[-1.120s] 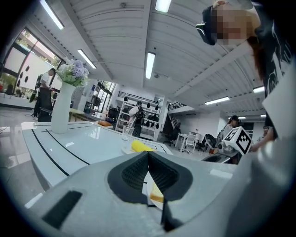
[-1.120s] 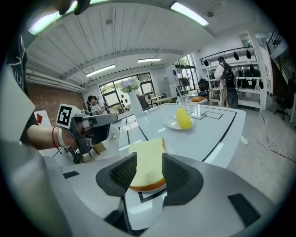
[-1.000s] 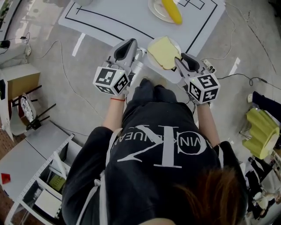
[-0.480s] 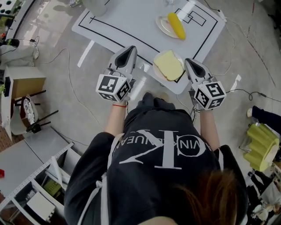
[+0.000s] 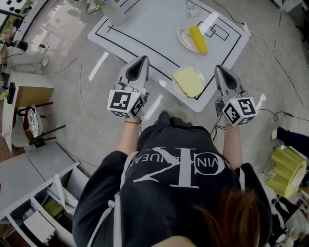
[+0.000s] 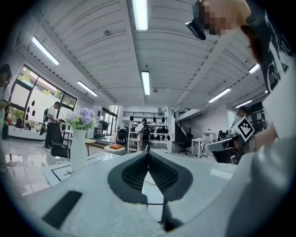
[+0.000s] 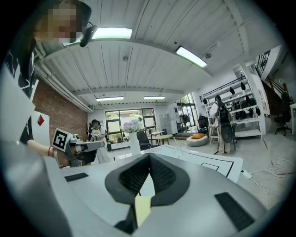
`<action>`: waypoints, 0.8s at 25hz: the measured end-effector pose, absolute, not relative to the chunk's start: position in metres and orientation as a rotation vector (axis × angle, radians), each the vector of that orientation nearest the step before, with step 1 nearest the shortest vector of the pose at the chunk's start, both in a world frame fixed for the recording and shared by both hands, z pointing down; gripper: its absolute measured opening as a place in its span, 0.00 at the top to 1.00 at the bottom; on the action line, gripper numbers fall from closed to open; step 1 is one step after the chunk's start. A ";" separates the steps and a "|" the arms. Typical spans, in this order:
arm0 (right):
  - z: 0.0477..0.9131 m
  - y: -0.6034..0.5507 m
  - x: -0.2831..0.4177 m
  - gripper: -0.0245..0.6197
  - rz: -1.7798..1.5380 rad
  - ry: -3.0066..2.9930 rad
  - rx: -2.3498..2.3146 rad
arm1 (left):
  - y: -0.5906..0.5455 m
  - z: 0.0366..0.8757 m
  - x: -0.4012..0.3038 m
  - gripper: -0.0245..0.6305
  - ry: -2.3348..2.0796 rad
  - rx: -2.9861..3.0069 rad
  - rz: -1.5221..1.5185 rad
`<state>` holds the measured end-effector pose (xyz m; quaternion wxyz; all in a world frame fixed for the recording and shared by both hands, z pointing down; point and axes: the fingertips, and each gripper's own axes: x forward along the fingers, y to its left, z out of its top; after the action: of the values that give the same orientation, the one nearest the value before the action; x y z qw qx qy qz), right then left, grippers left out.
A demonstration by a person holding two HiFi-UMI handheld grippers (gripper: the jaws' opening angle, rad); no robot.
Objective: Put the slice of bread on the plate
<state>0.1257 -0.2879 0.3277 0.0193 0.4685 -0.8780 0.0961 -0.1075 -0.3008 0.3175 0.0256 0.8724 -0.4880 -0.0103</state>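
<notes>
Bread (image 5: 189, 81) lies flat on the plate (image 5: 175, 89) at the near corner of the tabletop (image 5: 145, 29). Task looks done. Left gripper (image 5: 143, 59) and right gripper (image 5: 219, 67) hang either side, clear of it, both jaws closed on nothing. No step appears left.

On the white table (image 5: 145, 24) with black lines: a yellow cob (image 5: 198, 39) on a small dish (image 5: 183, 37), near a clear glass (image 5: 192, 6). Toward its far left, a white vase (image 6: 77, 150) of lilac flowers (image 6: 82, 118). Off right, a yellow-green ribbed thing (image 5: 286, 164).
</notes>
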 end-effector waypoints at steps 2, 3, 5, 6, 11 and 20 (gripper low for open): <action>0.319 -0.289 0.127 0.96 0.266 -2.741 1.471 | -0.301 0.310 -0.111 0.95 -1.533 2.706 -0.042; 0.316 -0.289 0.128 0.96 0.251 -2.749 1.477 | -0.301 0.306 -0.113 0.95 -1.544 2.709 -0.051; 0.310 -0.289 0.127 0.96 0.224 -2.764 1.486 | -0.301 0.298 -0.116 0.95 -1.564 2.712 -0.068; 0.308 -0.289 0.126 0.96 0.211 -2.771 1.488 | -0.301 0.295 -0.118 0.95 -1.574 2.714 -0.076; 0.300 -0.288 0.119 0.96 0.156 -2.802 1.461 | -0.302 0.281 -0.124 0.95 -1.617 2.714 -0.112; 0.298 -0.293 0.123 0.96 0.132 -2.804 1.483 | -0.310 0.274 -0.130 0.95 -1.646 2.701 -0.116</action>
<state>0.1232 -0.2929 0.2976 -0.0166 0.4670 -0.8831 0.0415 -0.1302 -0.3095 0.2742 -0.0119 0.8533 -0.5199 -0.0366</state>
